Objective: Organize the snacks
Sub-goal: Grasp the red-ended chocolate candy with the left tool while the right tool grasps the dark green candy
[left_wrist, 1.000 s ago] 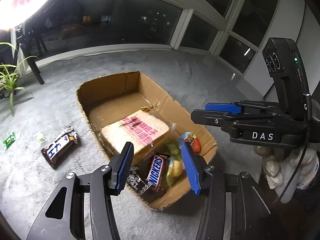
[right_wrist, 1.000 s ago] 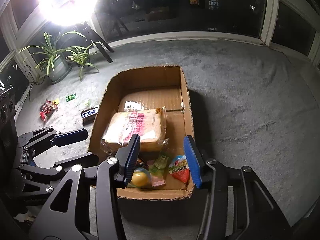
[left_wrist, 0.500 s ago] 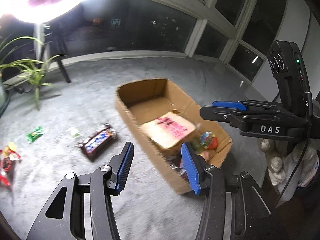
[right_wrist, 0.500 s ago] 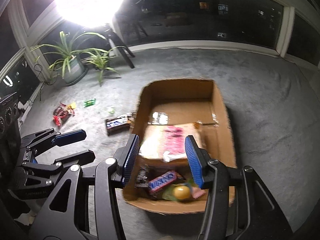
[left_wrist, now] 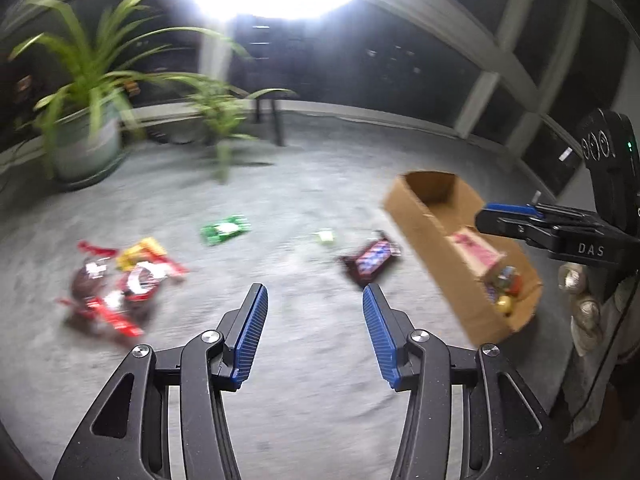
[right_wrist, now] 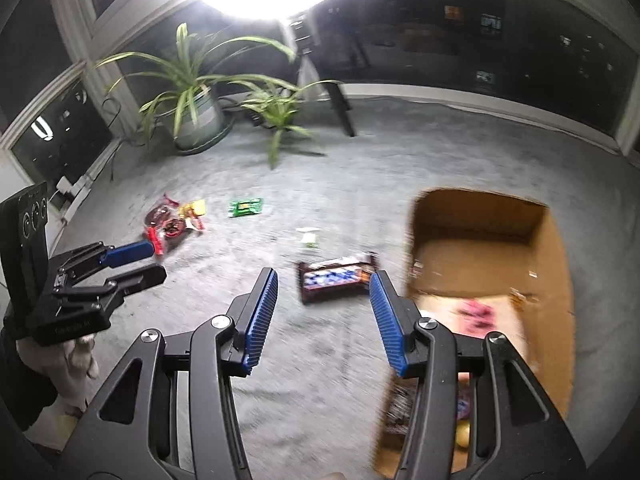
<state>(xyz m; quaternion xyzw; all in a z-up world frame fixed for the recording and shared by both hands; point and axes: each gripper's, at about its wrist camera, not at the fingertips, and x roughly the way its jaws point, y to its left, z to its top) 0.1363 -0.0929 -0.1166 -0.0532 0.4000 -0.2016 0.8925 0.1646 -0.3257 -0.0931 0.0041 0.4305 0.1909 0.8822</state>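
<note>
- Snacks were split: several already lay in the cardboard box (right_wrist: pixel 552 248), the rest were scattered on the grey carpet (left_wrist: pixel 320 360) beside it.
- Nearest the box: a dark chocolate bar (right_wrist: pixel 336 278). Farther from the box: a small pale packet (right_wrist: pixel 308 237), a green packet (right_wrist: pixel 245 207), and a red and yellow wrapper pile (left_wrist: pixel 120 280).
- Left gripper (left_wrist: pixel 315 300) was seen with jaws apart, nothing between the pads.
- Right gripper (right_wrist: pixel 323 284) likewise parted and empty, lined up toward the chocolate bar.
- Step judged: reach for the next loose snack.
- Next move: a descent onto the bar, jaws set across its narrow side, closed gently.
</note>
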